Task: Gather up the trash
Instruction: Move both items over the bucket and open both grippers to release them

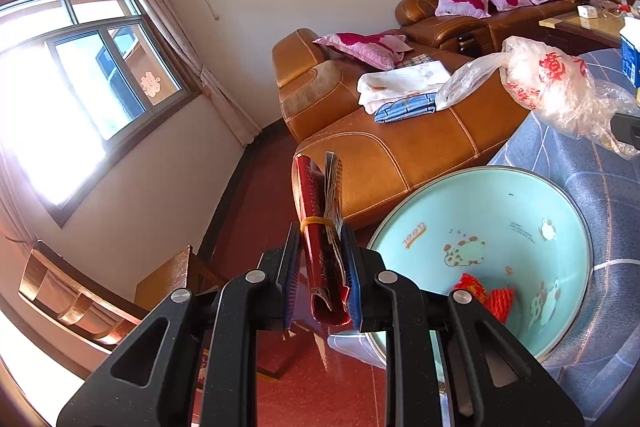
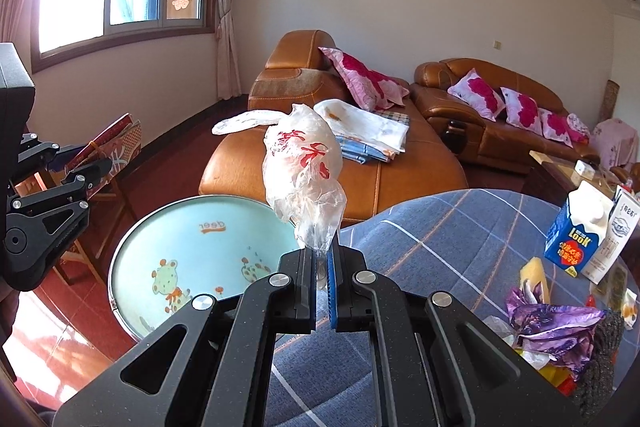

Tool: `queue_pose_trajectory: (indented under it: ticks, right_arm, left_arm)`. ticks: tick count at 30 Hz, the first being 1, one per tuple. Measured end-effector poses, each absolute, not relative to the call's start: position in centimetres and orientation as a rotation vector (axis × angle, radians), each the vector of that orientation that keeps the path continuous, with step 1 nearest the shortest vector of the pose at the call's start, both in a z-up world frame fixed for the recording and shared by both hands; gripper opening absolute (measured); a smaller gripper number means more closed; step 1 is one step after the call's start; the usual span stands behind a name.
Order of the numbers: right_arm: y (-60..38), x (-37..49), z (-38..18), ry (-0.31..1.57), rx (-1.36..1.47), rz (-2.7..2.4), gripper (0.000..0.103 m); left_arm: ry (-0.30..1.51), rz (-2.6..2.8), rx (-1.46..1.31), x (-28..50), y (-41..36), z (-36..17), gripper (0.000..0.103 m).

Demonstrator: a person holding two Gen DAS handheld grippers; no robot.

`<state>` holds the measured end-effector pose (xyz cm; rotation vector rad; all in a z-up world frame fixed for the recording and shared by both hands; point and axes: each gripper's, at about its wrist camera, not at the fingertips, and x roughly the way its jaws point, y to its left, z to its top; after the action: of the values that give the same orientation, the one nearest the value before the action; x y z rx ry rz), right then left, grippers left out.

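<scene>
My left gripper (image 1: 320, 263) is shut on a flat red packet bundle (image 1: 318, 227) bound with a yellow rubber band, held just left of a pale blue basin (image 1: 500, 195). The basin holds some red scraps (image 1: 486, 295) at its bottom. In the right wrist view, my right gripper (image 2: 320, 255) is shut on a crumpled clear plastic bag with red print (image 2: 302, 167), lifted above the basin's (image 2: 188, 235) right rim. The left gripper with its bundle (image 2: 112, 147) shows at the left edge there. The plastic bag (image 1: 548, 83) also appears at the right of the left wrist view.
The basin sits on a table with a blue checked cloth (image 2: 440, 235). A blue milk carton (image 2: 580, 231), a purple wrapper (image 2: 552, 327) and other litter lie at the right. A brown leather sofa (image 2: 332, 163) with folded cloths stands behind; wooden chairs (image 1: 80, 291) to the left.
</scene>
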<state>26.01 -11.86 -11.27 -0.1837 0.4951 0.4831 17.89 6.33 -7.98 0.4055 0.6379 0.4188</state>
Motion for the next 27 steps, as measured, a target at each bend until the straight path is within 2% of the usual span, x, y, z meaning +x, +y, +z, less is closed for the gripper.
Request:
queue_pose_trajectory:
  ticks: [27]
  right_arm:
    - [-9.9,25.8,-12.7,0.504,-0.250,0.521,0.005]
  left_arm:
    - [0.669,0.378,0.414,18.2,6.1,-9.0,0.020]
